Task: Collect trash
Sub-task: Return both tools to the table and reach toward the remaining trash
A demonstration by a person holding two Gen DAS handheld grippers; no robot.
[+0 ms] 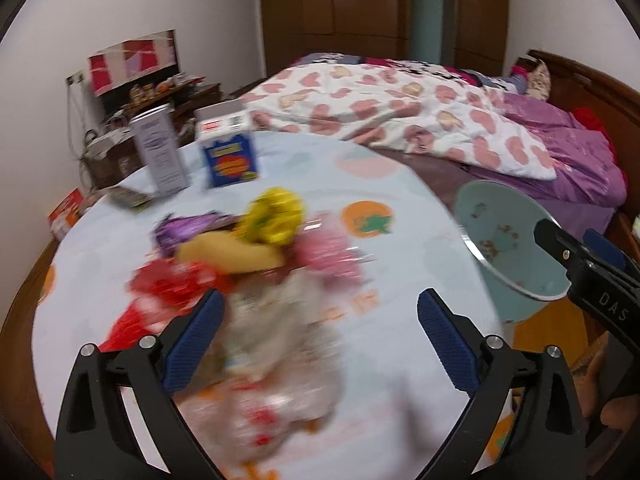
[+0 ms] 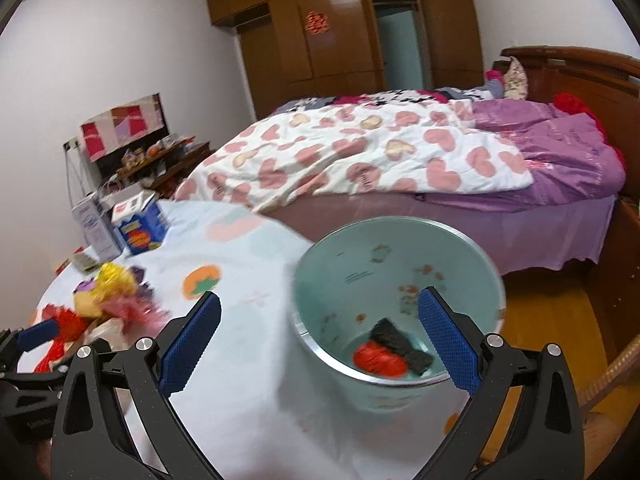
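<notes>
A heap of crumpled wrappers lies on the round table (image 1: 400,208): a yellow one (image 1: 274,212), a purple one (image 1: 184,230), a red one (image 1: 168,292), a pink one (image 1: 328,256) and a clear plastic bag (image 1: 276,344). My left gripper (image 1: 320,336) stands open above the clear bag, nothing pressed between its pads. A pale green bin (image 2: 396,300) stands beside the table's right edge; it holds a red wrapper (image 2: 378,360) and a dark wrapper (image 2: 396,340). My right gripper (image 2: 320,336) hangs open over the bin's near rim and holds nothing.
A blue carton (image 1: 232,160), a white box (image 1: 160,148) and a flat dark packet (image 1: 130,198) stand at the table's far left. Behind lies a bed with a heart quilt (image 1: 392,116), a wardrobe (image 2: 352,32) and a cluttered shelf (image 2: 156,160). Wooden floor (image 2: 544,320) shows to the right.
</notes>
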